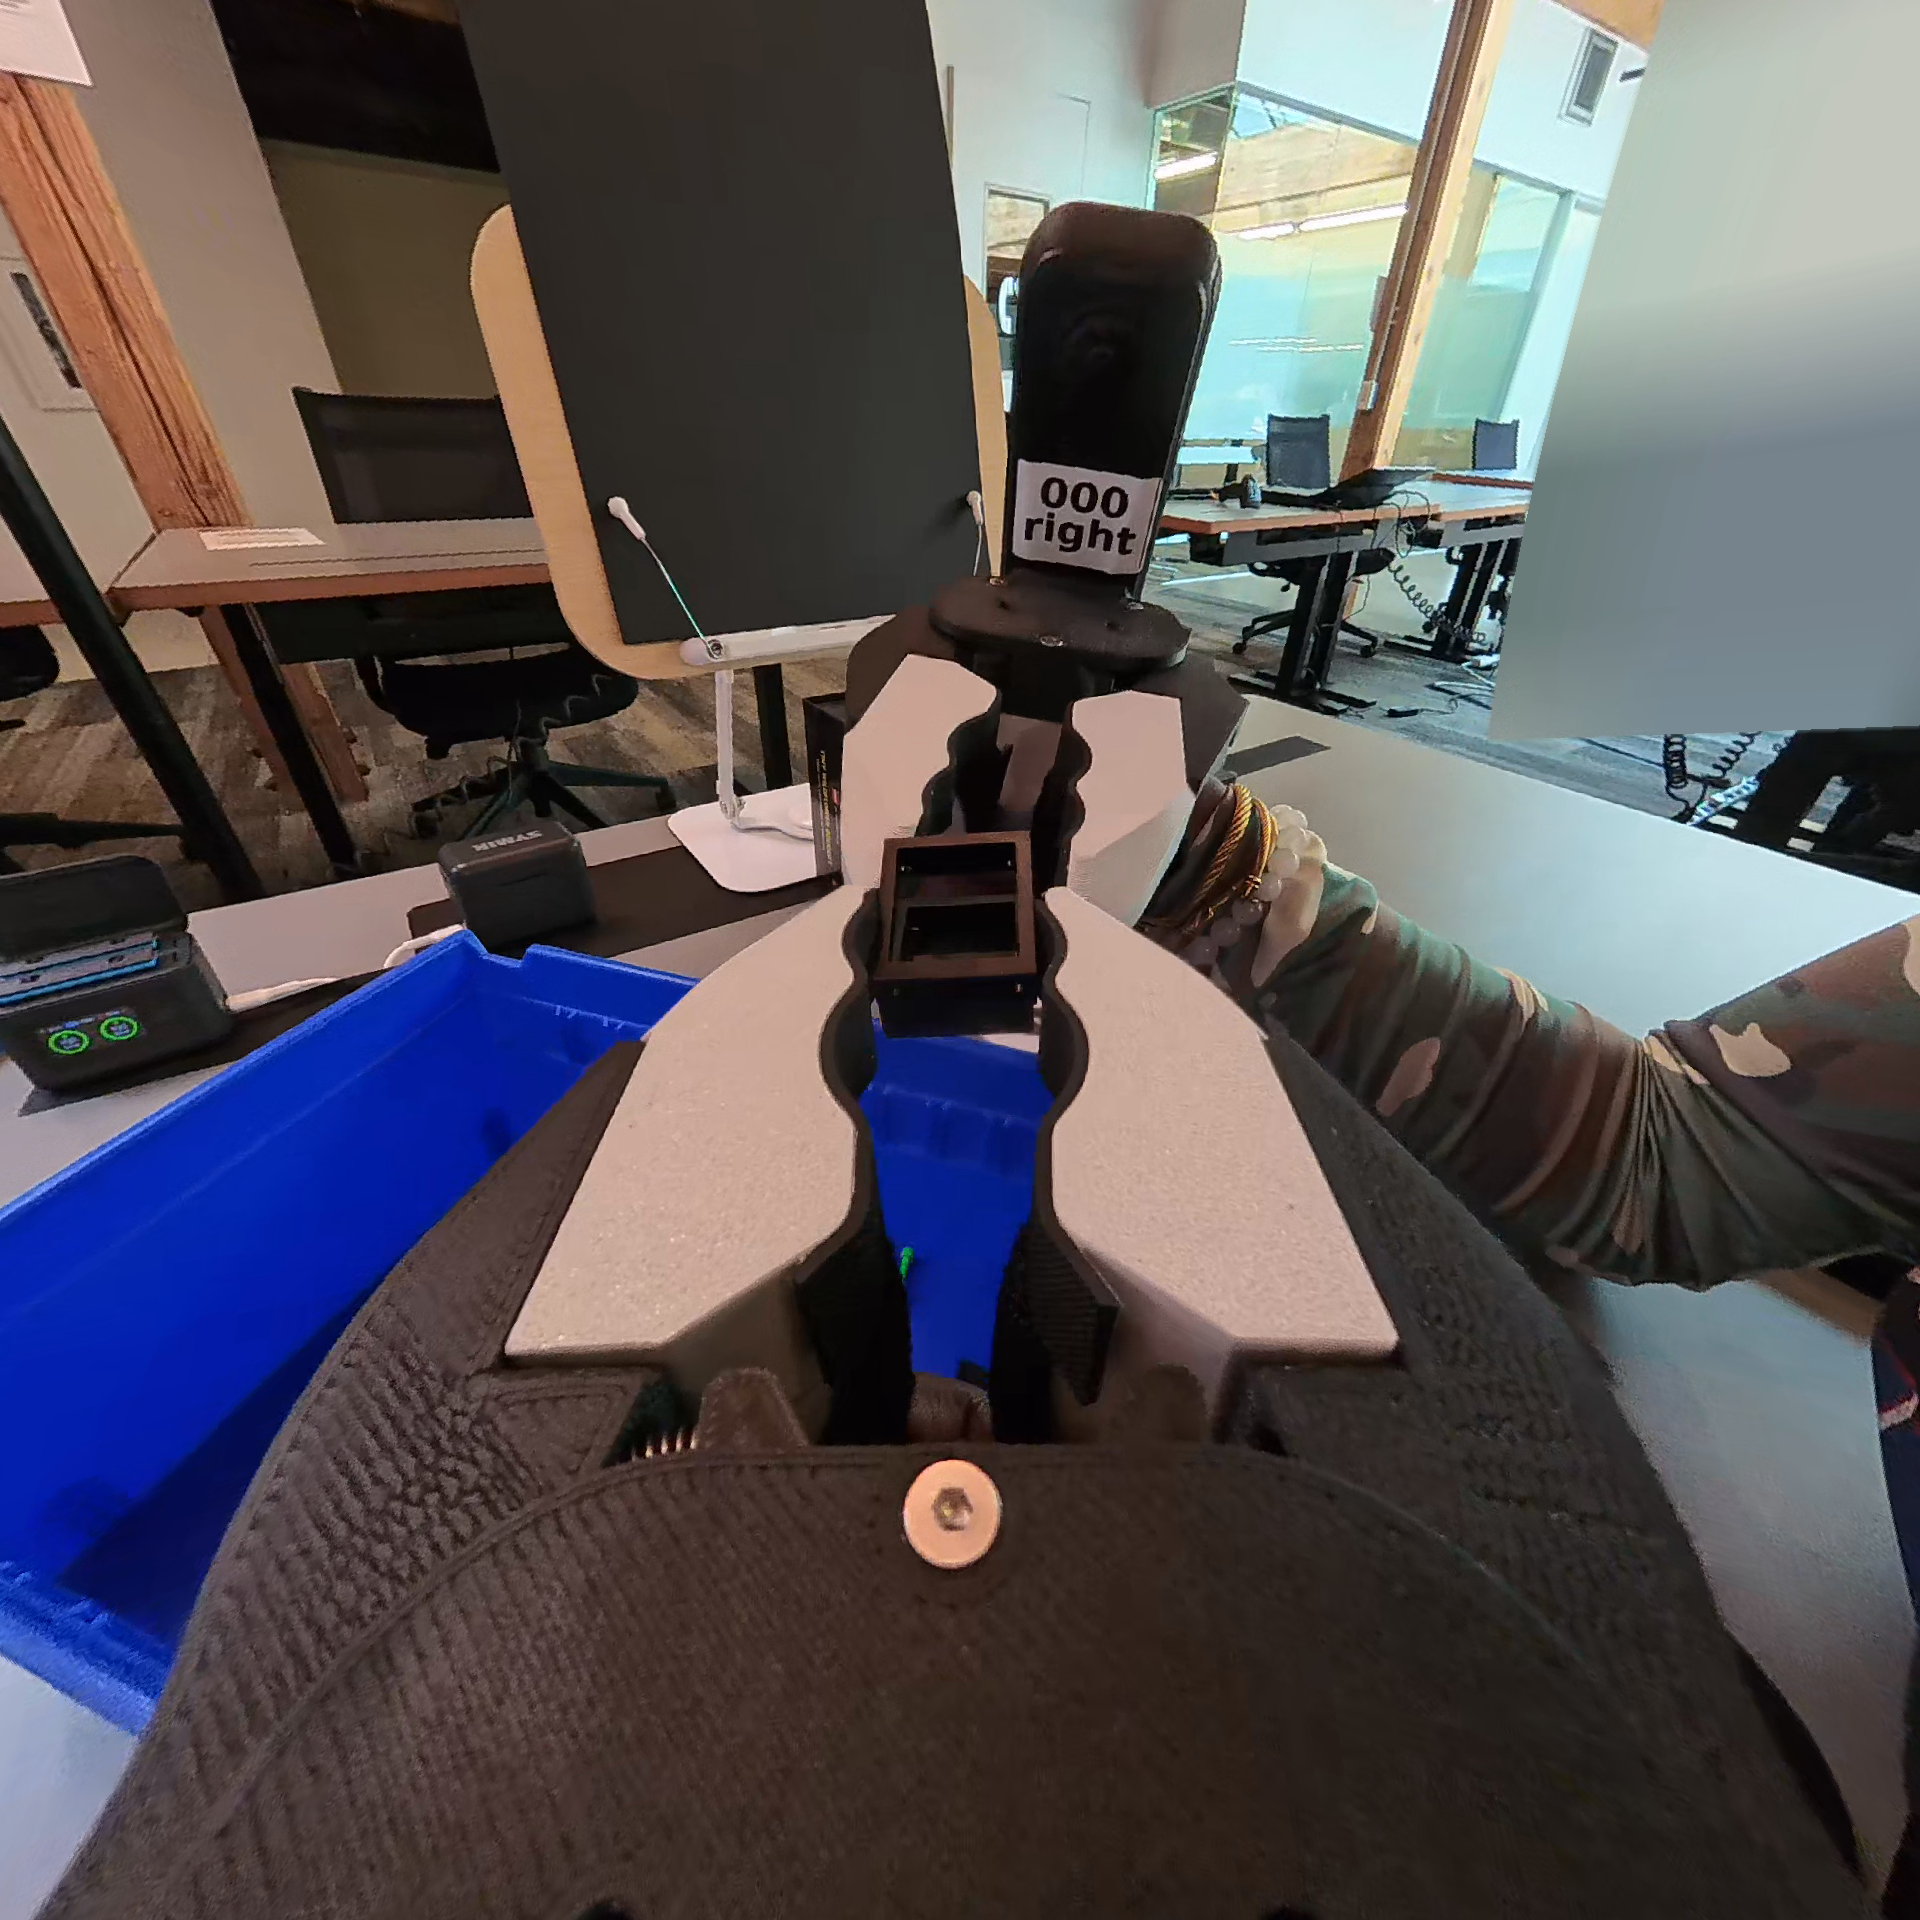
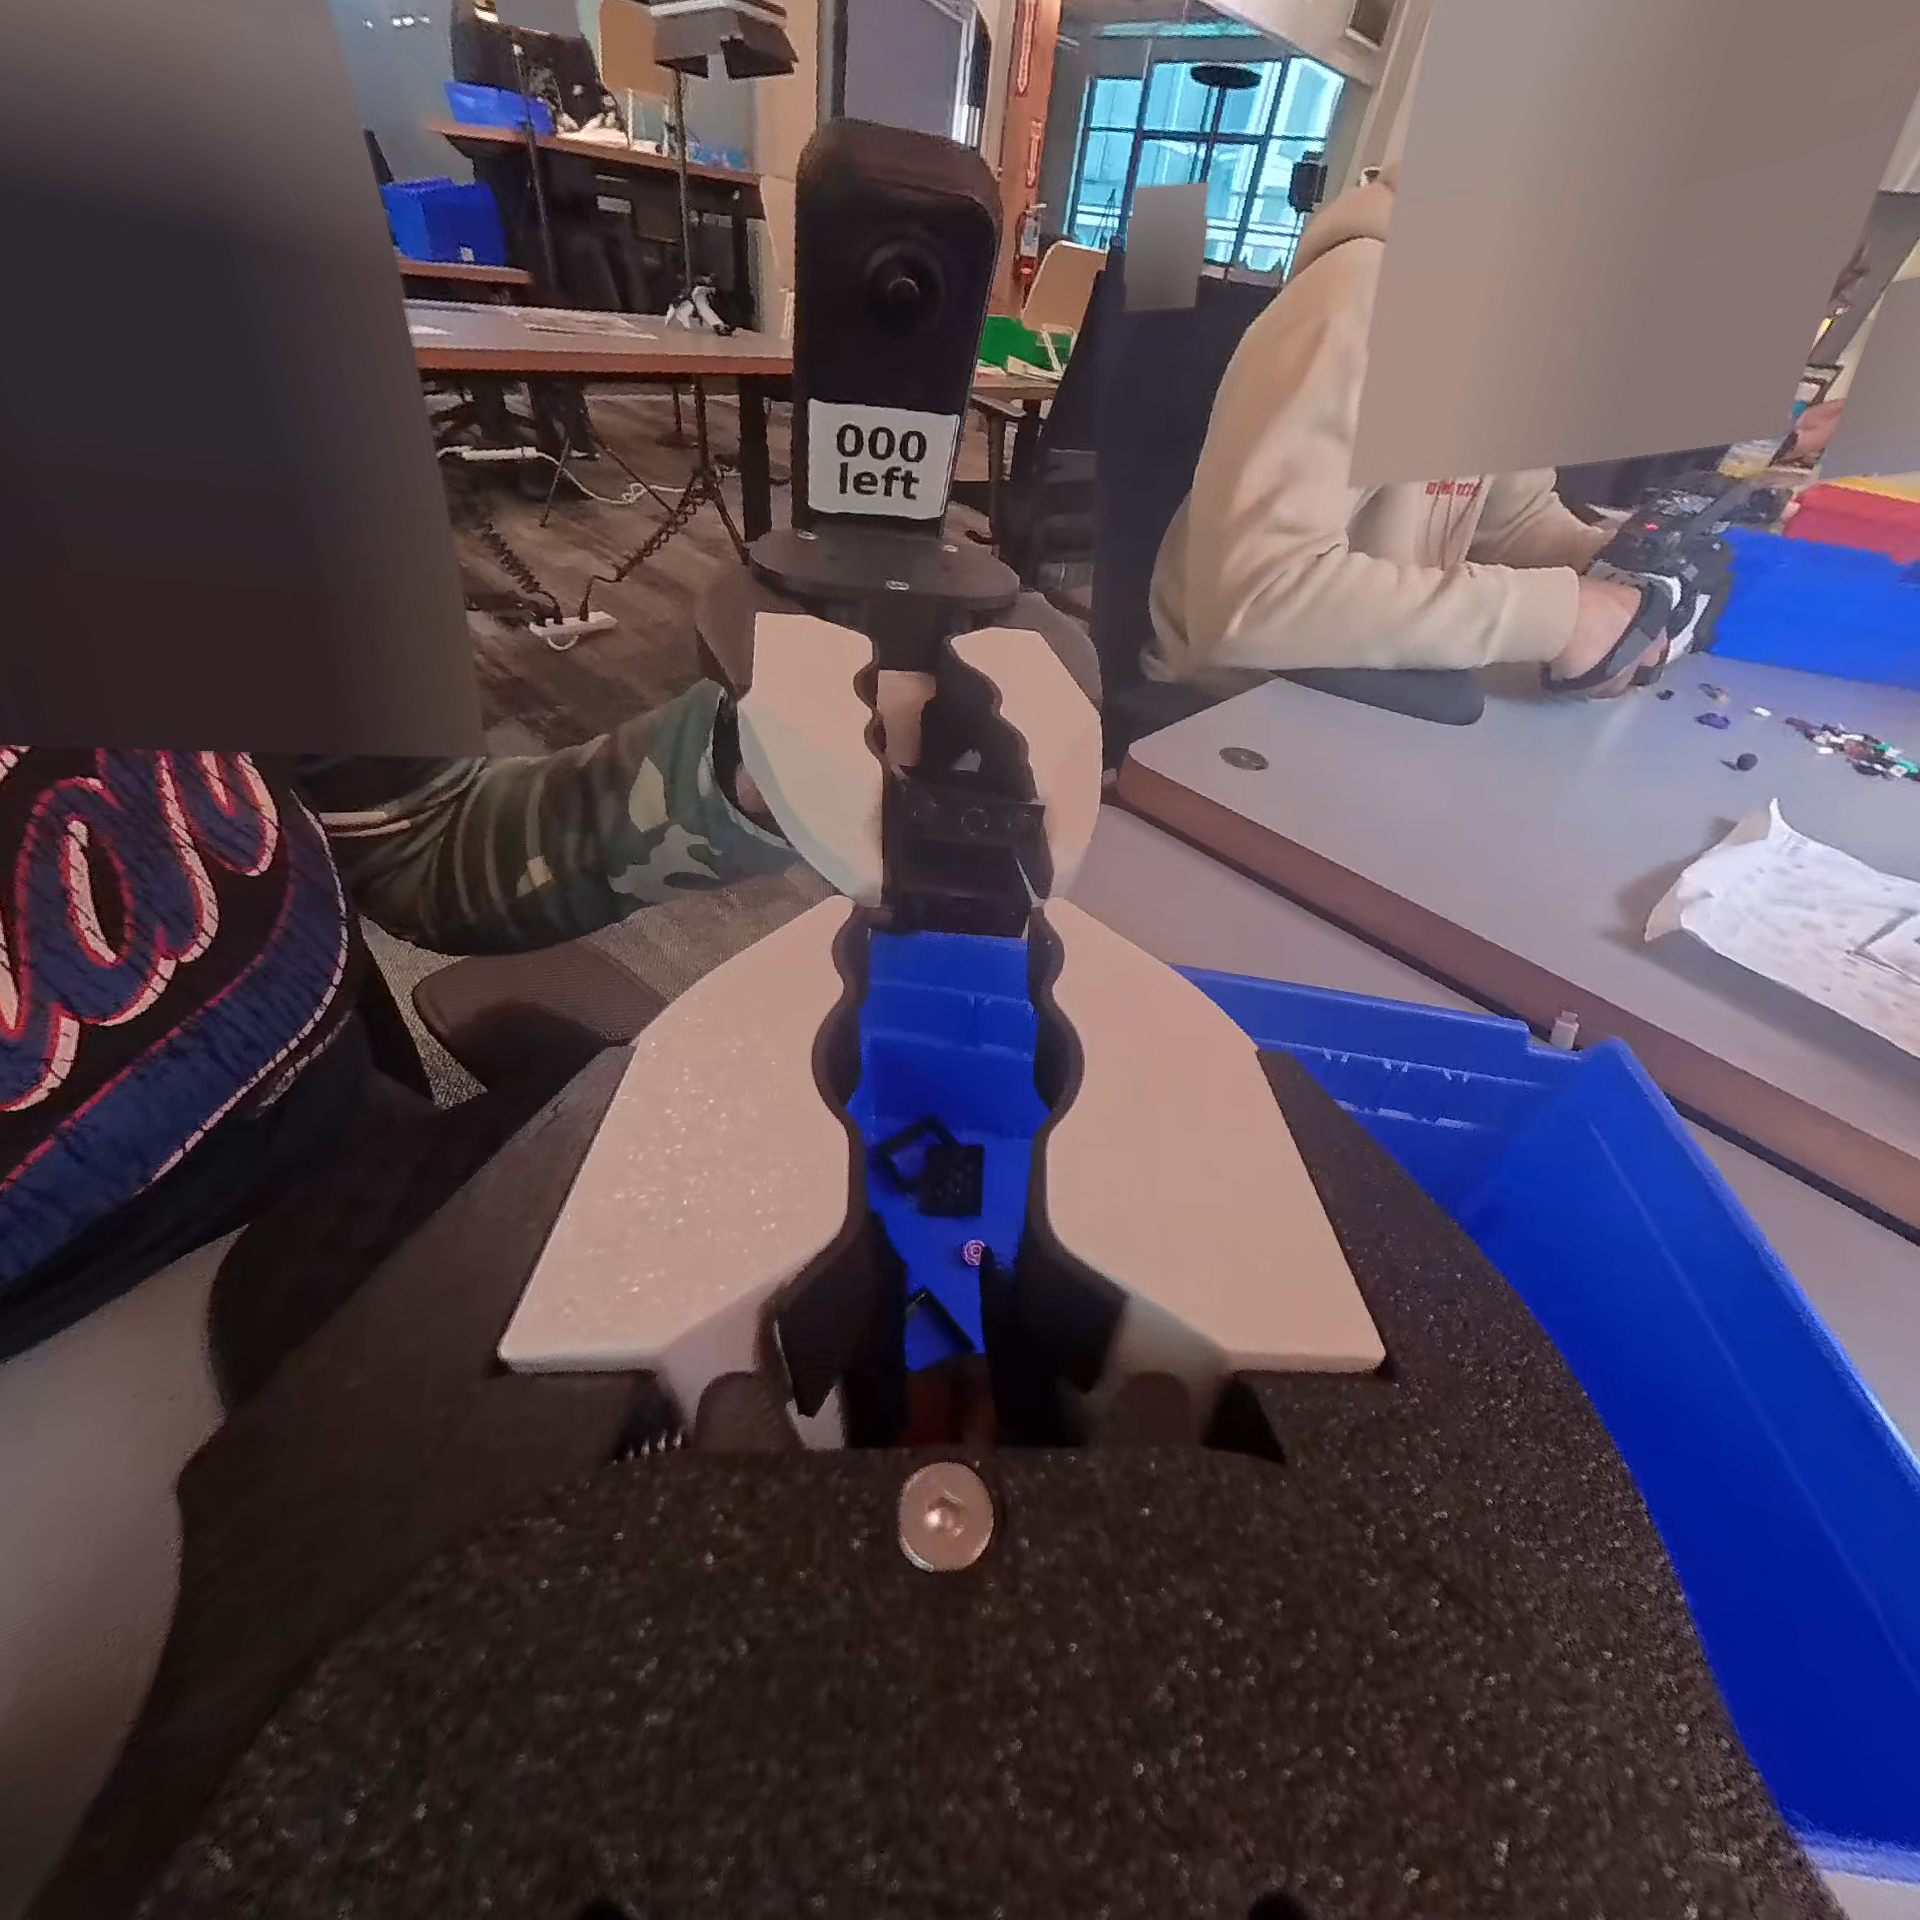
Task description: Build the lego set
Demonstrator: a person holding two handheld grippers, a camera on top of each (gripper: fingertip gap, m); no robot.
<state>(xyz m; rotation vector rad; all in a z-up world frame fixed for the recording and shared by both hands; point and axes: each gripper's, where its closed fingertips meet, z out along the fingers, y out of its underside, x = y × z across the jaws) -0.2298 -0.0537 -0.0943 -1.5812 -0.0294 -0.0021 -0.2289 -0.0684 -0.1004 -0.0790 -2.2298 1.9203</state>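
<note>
Around: blue bin [image 1: 260,1195] on the grey desk [image 1: 1558,883], directly under both tools; loose small black pieces [image 2: 935,1169] and a tiny pink one [image 2: 974,1252] on its floor. Beyond the bin, a dark charging case [image 1: 99,997], a small grey box [image 1: 514,883], a white lamp base [image 1: 758,831] and a dark upright panel [image 1: 727,312]. On a neighbouring desk, scattered small pieces [image 2: 1839,738] and a crumpled paper sheet [image 2: 1797,914], with a person in a beige hoodie [image 2: 1330,499] seated there.

Tip to tip above the bin: left gripper [image 1: 956,966] and right gripper [image 2: 951,920], facing each other, the view between them blocked by the black lego block [image 1: 956,935]. Left fingers [image 1: 727,1091] narrowed onto the near end of that hollow, two-celled block. Right fingers [image 2: 1174,1143] nearly together at the tips, touching the block's far end [image 2: 961,862]; firm grip or mere contact, cannot tell. Camouflage sleeve [image 1: 1558,1091] with beaded bracelets [image 1: 1257,862] reaching in from the right, behind the right gripper.
</note>
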